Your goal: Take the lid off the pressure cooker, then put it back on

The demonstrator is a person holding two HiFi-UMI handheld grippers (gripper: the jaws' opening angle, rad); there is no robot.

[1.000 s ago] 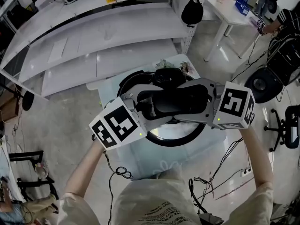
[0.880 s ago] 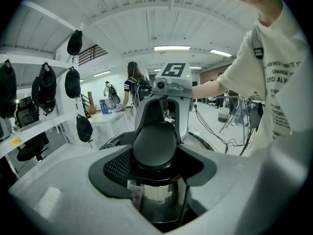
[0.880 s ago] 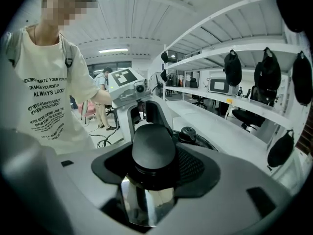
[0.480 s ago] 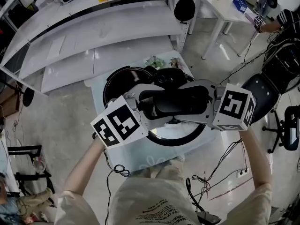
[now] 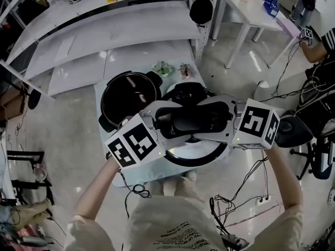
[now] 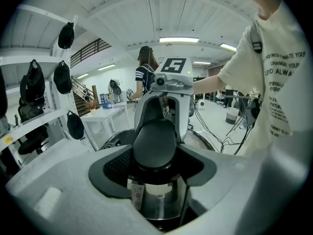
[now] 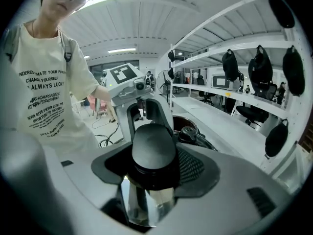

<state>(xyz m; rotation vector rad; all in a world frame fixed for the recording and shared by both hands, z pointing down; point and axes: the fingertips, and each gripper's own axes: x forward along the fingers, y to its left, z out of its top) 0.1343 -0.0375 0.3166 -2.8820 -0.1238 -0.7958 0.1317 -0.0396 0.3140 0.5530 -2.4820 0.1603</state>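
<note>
The pressure cooker pot (image 5: 130, 97) stands uncovered on a small table (image 5: 104, 90), its dark inside showing. Its round lid (image 5: 199, 158) hangs to the right of the pot, over the table's near right part. Both grippers clamp the lid's black handle (image 5: 193, 120) from opposite sides. My left gripper (image 5: 165, 123) comes in from the left and my right gripper (image 5: 222, 120) from the right. In the left gripper view the handle (image 6: 155, 141) fills the gap between the jaws. The right gripper view shows the handle (image 7: 153, 148) gripped likewise, above the lid's shiny metal (image 7: 142, 204).
White shelves (image 5: 104, 30) run along the back, with a black bag (image 5: 201, 9) on their post. Two small plants (image 5: 163, 67) sit at the table's far edge. A white table (image 5: 251, 9), a chair (image 5: 293, 129), another person (image 5: 322, 41) and floor cables (image 5: 246, 192) are to the right.
Both grippers have carried the lid to the right, off the pot. The pot, covered a second ago, now stands fully uncovered at the left.
</note>
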